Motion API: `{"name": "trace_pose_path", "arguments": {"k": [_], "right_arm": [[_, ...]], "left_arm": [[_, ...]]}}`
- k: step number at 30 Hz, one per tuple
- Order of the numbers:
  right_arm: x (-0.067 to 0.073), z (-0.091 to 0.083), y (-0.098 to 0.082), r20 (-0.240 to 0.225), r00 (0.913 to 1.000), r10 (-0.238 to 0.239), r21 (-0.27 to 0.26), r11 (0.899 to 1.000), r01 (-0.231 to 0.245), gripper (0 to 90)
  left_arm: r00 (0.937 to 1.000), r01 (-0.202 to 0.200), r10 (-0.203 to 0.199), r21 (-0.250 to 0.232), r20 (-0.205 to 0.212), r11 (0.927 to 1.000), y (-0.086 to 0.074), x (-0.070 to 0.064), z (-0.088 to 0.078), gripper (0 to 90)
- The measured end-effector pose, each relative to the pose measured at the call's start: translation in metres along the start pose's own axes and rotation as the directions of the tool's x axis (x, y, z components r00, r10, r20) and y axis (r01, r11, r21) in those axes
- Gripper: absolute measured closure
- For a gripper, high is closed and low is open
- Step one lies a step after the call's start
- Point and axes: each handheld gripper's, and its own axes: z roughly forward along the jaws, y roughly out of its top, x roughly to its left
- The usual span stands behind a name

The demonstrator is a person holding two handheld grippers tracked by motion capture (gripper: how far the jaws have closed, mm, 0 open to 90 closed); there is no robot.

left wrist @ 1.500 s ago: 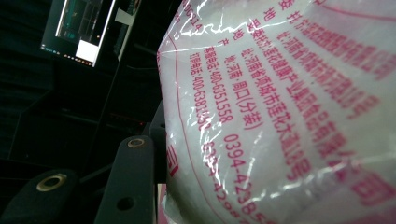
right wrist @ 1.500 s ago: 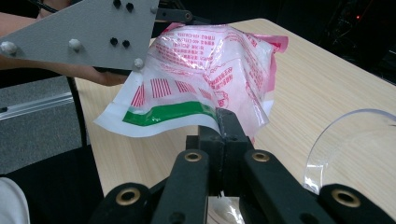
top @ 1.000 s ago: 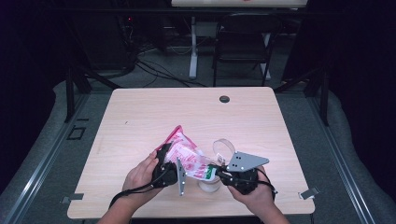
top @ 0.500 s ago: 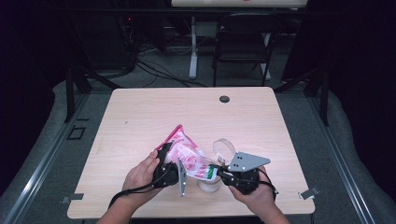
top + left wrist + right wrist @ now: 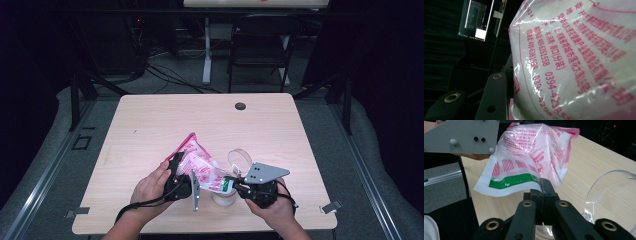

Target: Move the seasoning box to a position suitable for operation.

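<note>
A clear plastic bag [image 5: 199,167] with pink print and white contents hangs tilted above the table's front edge. My left gripper [image 5: 180,174] is shut on its bulging body; the bag [image 5: 574,62] presses close against the lens beside one black finger [image 5: 495,96]. My right gripper [image 5: 234,186] is shut on the bag's lower edge. In the right gripper view the jaws [image 5: 541,187] pinch the film just below the green strip of the bag [image 5: 534,152]. A clear plastic cup [image 5: 223,198] stands under the bag's lower end.
A clear curved lid or container [image 5: 239,159] lies just behind the right gripper, its rim [image 5: 609,192] to the right of the jaws. The wooden table [image 5: 150,125] has a round cable hole [image 5: 240,106] at the back. A dark chair [image 5: 260,45] stands beyond.
</note>
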Motion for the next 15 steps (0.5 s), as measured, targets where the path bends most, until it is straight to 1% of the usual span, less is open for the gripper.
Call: {"name": "trace_pose_path", "arguments": {"k": [5,9,15], "right_arm": [[-0.0005,0.0001,-0.0007,-0.002,1.0,0.007,-0.005,1.0,-0.007,90.0],[-0.0008,-0.0001,-0.001,-0.004,0.9999,0.01,-0.007,1.0,-0.01,90.0],[-0.0003,-0.0009,-0.0021,-0.001,0.9999,0.011,-0.005,1.0,-0.011,90.0]], "left_arm": [[1.0,-0.005,0.005,-0.002,-0.002,1.0,0.0006,-0.0001,-0.0003,59.8],[0.9998,-0.017,0.016,-0.006,-0.013,0.9998,0.0014,0.0012,-0.001,59.9],[0.9995,-0.023,0.023,-0.007,-0.022,0.9997,0.0023,0.0017,-0.0022,60.0]]}}
